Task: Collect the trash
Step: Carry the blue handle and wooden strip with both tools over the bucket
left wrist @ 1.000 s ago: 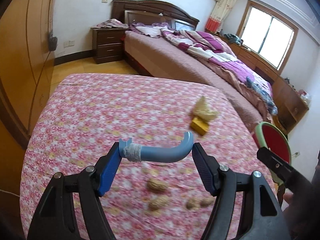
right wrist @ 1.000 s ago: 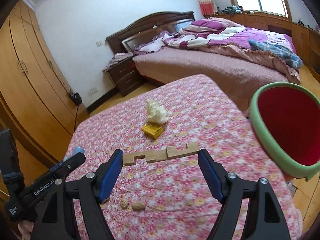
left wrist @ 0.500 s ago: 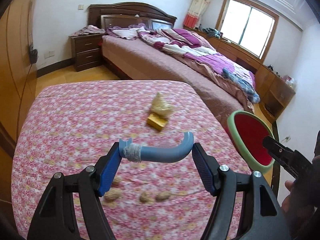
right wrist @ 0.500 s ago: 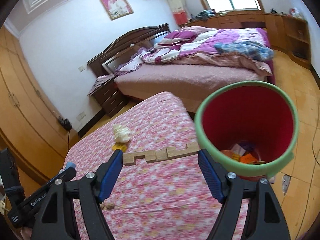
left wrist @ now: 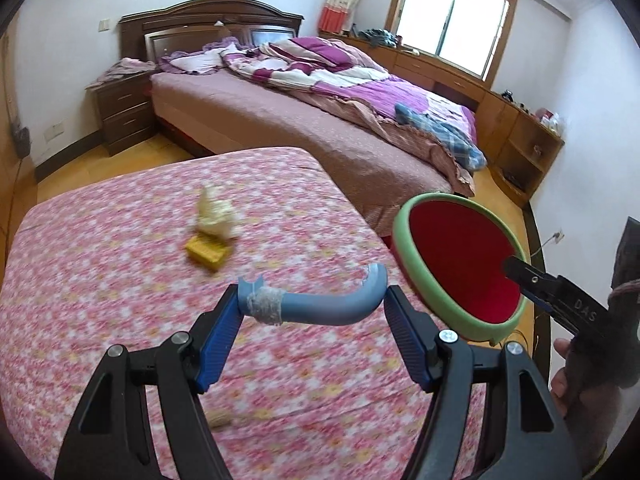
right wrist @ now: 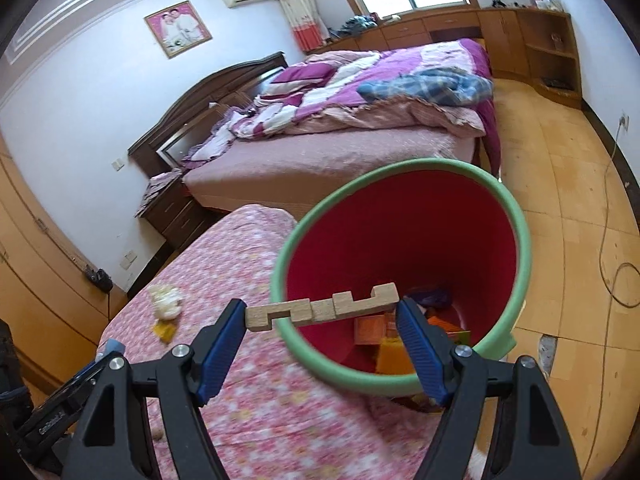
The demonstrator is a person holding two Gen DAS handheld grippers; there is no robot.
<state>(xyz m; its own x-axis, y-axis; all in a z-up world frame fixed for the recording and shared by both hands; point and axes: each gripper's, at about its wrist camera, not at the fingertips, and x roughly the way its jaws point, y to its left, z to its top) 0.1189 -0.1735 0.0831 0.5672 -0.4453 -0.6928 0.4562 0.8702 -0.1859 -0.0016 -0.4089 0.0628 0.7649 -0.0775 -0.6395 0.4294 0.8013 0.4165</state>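
We see a pink floral tablecloth (left wrist: pixel 120 280) under a yellow box (left wrist: pixel 207 254) and a cream crumpled tissue (left wrist: pixel 216 214). Our left gripper (left wrist: pixel 314 312) has black arms and blue pads, as does our right gripper (right wrist: pixel 322 314). The curved plastic piece (left wrist: pixel 324 308) is pale blue with a whitish wrap; the notched wooden block (right wrist: pixel 320 310) is light tan. The bin (right wrist: pixel 516 216) is red inside with a green rim. The quilt (left wrist: pixel 328 68) is purple, pink and white patchwork; the headboard (left wrist: pixel 208 20) is dark brown.

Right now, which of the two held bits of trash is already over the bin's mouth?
The notched wooden piece in the right tongs, in front of the red bin. The blue curved piece in the left tongs is over the flowered cloth.
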